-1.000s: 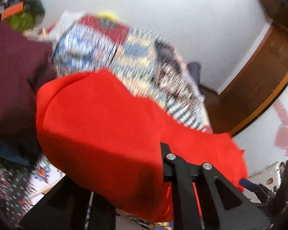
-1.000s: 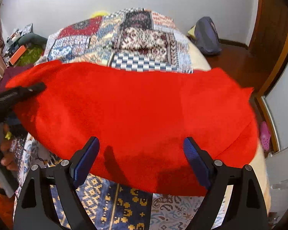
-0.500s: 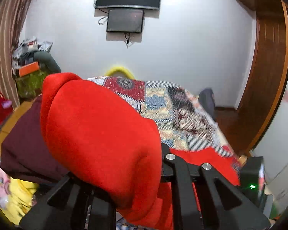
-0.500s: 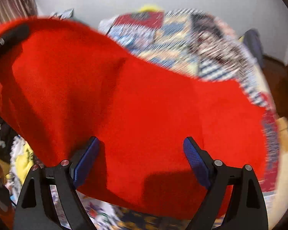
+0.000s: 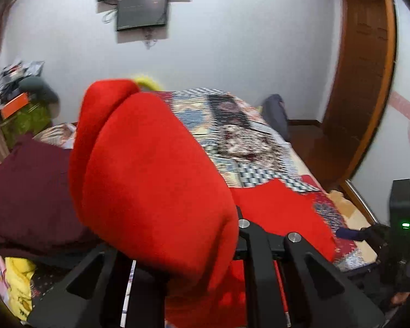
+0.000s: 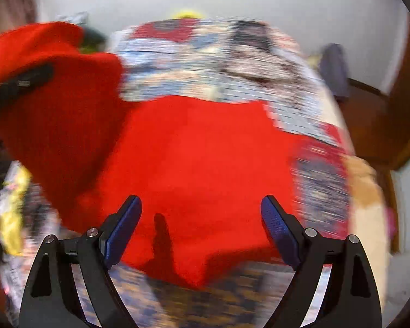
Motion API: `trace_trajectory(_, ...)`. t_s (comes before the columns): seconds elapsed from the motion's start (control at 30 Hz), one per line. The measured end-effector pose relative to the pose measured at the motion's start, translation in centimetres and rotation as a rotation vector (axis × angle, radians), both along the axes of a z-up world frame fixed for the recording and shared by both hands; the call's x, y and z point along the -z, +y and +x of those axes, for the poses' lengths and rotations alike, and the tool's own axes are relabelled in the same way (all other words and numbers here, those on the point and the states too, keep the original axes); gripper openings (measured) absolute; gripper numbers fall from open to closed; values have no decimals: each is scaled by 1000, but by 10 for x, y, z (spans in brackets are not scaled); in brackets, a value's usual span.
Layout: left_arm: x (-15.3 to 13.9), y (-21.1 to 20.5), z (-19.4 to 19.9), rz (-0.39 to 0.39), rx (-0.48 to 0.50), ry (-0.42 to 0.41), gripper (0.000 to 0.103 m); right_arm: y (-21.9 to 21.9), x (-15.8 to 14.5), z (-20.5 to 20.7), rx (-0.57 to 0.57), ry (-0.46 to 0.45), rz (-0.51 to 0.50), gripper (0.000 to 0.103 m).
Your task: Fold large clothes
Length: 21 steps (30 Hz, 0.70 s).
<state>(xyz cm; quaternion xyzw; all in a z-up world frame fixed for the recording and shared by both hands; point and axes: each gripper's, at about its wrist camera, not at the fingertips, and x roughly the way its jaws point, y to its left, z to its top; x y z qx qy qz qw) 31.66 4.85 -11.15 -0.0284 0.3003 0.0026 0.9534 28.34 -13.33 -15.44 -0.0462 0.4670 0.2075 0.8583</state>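
A large red garment (image 6: pixel 199 158) lies partly on the patchwork bed. My left gripper (image 5: pixel 205 246) is shut on one end of the red garment (image 5: pixel 155 180) and holds it raised, so the cloth drapes over the fingers and hides the tips. From the right wrist view the left gripper (image 6: pixel 22 82) shows at the far left, buried in the lifted cloth. My right gripper (image 6: pixel 201 224) is open and empty, its blue pads (image 6: pixel 123 227) wide apart just above the garment's near edge.
The patchwork bedspread (image 5: pixel 240 134) covers the bed. A dark maroon cloth (image 5: pixel 27 191) and yellow clothes (image 5: pixel 19 281) lie at the left. A wooden door frame (image 5: pixel 363 82) stands at the right, a dark bag (image 5: pixel 276 112) on the floor.
My left gripper lifted its end of the red garment up and toward the left. The rest of the garment has dropped flatter onto the bed. The right gripper stayed open.
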Motion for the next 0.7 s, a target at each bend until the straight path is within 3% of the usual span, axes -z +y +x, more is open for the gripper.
trace_trajectory(0.13,3,-46,13,6,104,23,13,-36,37,12,132,54,-116,87)
trace_trajectory(0.27,22,-92,27,-30,225,114,13,-45,69,17,123,173,-3,87)
trace_trajectory(0.43,59,-116,40,-56,315,274,14,-69,69,21,160,226,118,87)
trace_trajectory(0.5,71,-113,39,-84,339,340,18,-79,66,19,184,232,139,87)
trace_trajectory(0.57,74,-114,36,-86,351,356,22,-88,62,14,191,223,145,87)
trace_trajectory(0.7,63,-113,16,-91,397,342,46,-97,45,7,206,161,91,87)
